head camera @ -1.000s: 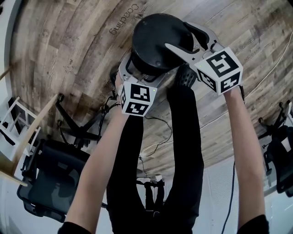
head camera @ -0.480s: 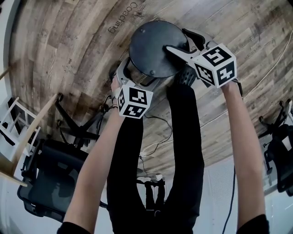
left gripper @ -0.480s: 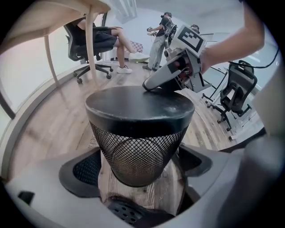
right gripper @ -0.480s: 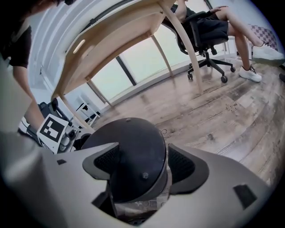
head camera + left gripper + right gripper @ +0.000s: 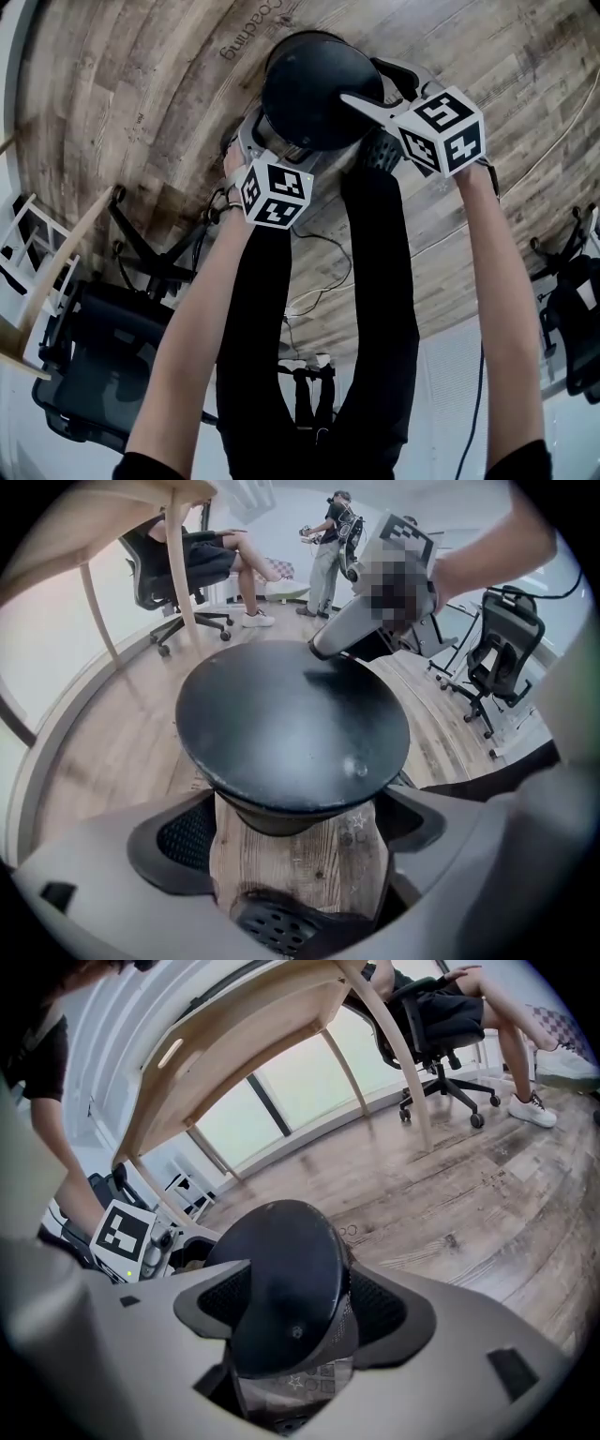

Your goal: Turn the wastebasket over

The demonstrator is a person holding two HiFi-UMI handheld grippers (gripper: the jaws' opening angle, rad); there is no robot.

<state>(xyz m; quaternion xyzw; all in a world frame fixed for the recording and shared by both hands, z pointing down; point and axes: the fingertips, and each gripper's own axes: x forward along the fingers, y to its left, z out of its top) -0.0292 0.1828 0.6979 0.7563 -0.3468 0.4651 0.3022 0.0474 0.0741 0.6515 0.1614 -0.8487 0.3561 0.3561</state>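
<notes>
While left tool [image 5: 295, 808] and right tool [image 5: 291, 1307] each clamp the wastebasket [image 5: 314, 89] from opposite sides, its base faces up, axis near-upright above the floor [image 5: 141, 84].

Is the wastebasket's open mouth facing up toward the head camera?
No, the wastebasket turns its solid dark bottom to the head view, with no opening showing.

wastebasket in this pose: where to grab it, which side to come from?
Grip the side wall just under the closed bottom, one gripper from each opposite side. The wastebasket is bottom-up; its bottom is a smooth disc with nothing to pinch, while the round body fits between wide jaws, as the left gripper and right gripper hold it.
</notes>
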